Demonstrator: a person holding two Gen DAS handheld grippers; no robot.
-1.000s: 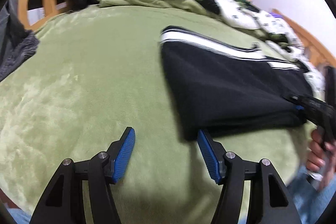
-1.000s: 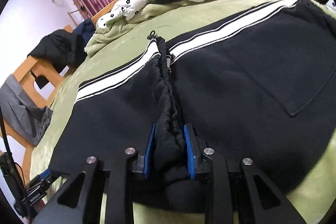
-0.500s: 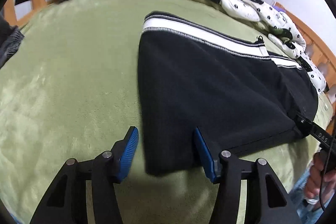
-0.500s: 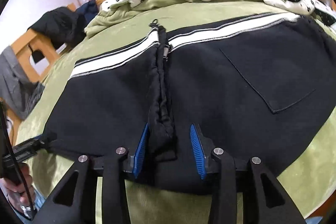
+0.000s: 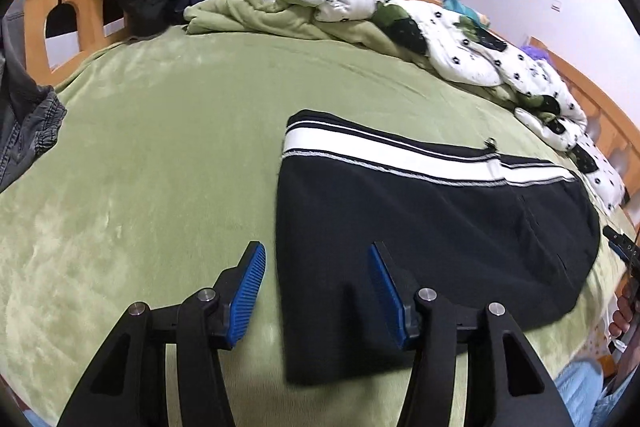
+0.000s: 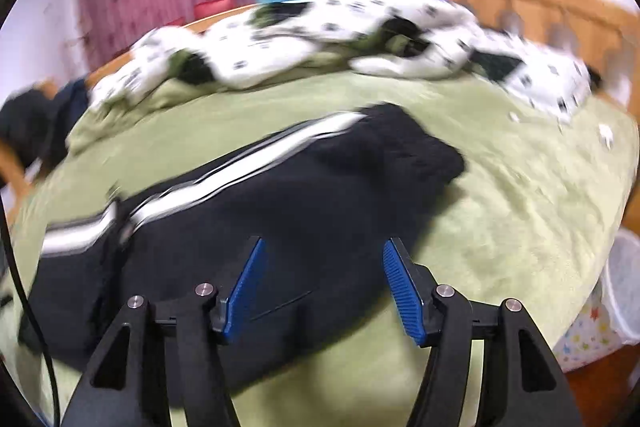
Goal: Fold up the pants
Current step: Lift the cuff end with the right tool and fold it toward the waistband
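While both claws gape wide and hold nothing, left claw (image 5: 316, 285) hovers low over the near left corner of the pants (image 5: 420, 227), right claw (image 6: 323, 279) over their near edge; pants lie flat on the green bed (image 5: 160, 167).

left tongs (image 5: 316, 291): black arms, ribbed blue pads, silver screws | right tongs (image 6: 322, 287): same, black cable

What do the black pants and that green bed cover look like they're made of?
The pants look like soft matte fleece or sweatshirt knit, with a smoother white stripe along the side. The green cover seems plush, velvety fleece: its nap shows lighter and darker brushed patches.
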